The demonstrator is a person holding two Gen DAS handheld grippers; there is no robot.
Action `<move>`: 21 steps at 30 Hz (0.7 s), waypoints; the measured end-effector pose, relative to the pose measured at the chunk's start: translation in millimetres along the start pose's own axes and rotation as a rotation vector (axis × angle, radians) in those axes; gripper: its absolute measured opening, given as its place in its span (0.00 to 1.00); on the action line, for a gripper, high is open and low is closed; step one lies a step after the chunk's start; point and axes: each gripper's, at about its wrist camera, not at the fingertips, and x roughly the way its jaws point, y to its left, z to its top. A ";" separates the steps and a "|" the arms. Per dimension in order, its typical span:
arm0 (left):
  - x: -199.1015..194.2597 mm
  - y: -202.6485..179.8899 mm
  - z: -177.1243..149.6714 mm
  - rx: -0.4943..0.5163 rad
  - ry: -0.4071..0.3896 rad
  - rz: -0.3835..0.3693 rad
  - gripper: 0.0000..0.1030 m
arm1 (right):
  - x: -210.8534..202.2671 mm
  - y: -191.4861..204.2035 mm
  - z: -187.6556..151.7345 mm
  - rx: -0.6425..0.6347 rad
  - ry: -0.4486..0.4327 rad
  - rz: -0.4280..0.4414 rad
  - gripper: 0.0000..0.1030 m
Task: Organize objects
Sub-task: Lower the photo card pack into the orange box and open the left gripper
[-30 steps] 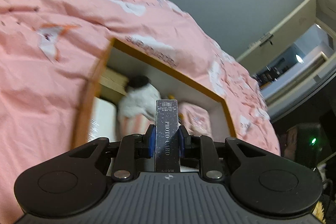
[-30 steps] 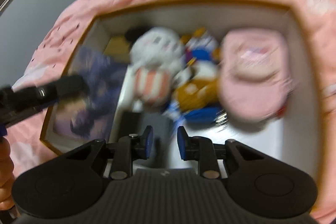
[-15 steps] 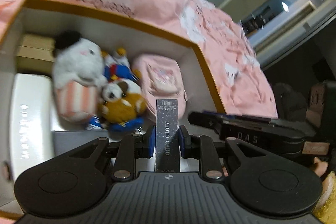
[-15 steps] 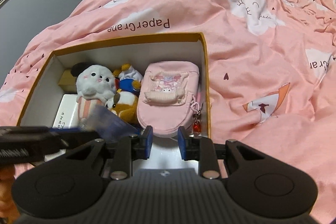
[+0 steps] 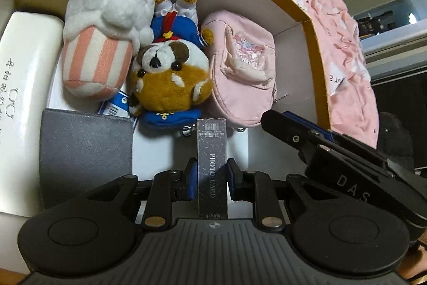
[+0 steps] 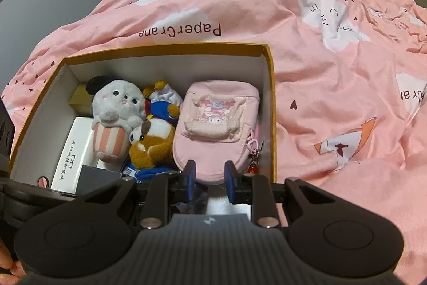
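The left gripper (image 5: 212, 179) pinches a slim dark card box (image 5: 212, 151) marked PHOTO CARD, held upright by its long side faces above the bare white floor at the near end of the box (image 5: 311, 39). The card box looks light and stiff, with a smooth printed skin that could slip. Holding it across the narrow width near its middle, as here, seems the safest hold. The free floor lies between the grey wallet (image 5: 85, 151) and the pink pouch (image 5: 240, 66), just in front of the brown plush (image 5: 170, 79).

The right gripper (image 6: 210, 179) stands slightly parted with nothing between its pads, poised over the near end of the pouch; its jaws have just been closing a little.

The left view alone shows the card box, the grip on it and the landing spot. The right view alone shows the whole box lying on the pink quilt (image 6: 293, 58), and the keychain (image 6: 253, 159) hanging off the pouch.
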 end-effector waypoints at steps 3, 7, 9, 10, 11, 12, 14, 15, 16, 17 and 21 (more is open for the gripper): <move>0.9 -6.7 -2.0 0.066 0.038 0.030 0.33 | 1.9 1.9 0.9 -0.008 0.004 0.001 0.24; -10.4 -5.1 -5.6 0.085 0.029 0.038 0.44 | 2.8 4.6 -0.1 -0.024 0.006 0.006 0.24; -23.5 -5.5 -6.1 0.132 0.008 0.037 0.44 | 2.5 4.8 -0.7 -0.036 0.009 0.008 0.24; -30.4 -6.0 -5.8 0.159 -0.003 0.047 0.44 | 2.4 5.1 -0.8 -0.045 0.012 0.008 0.24; -38.2 -7.1 -4.4 0.199 -0.023 0.068 0.42 | 2.4 5.4 -0.8 -0.053 0.015 0.008 0.24; -45.5 -8.3 -2.3 0.241 -0.048 0.097 0.38 | 2.7 5.9 -0.8 -0.063 0.020 0.008 0.24; -53.6 -9.8 5.2 0.304 -0.061 0.175 0.36 | 4.9 9.1 -0.1 -0.099 0.039 0.010 0.24; -53.7 -10.8 9.2 0.344 -0.037 0.198 0.36 | 6.0 11.1 -0.2 -0.115 0.046 0.006 0.25; -49.4 -12.2 12.5 0.384 0.001 0.191 0.35 | 7.4 14.0 0.1 -0.140 0.052 -0.004 0.25; -46.2 -12.9 15.2 0.411 0.040 0.182 0.34 | 9.2 17.2 0.6 -0.166 0.058 -0.014 0.25; -31.0 -20.7 16.0 0.535 0.079 0.237 0.32 | 15.2 27.4 2.0 -0.240 0.079 -0.024 0.24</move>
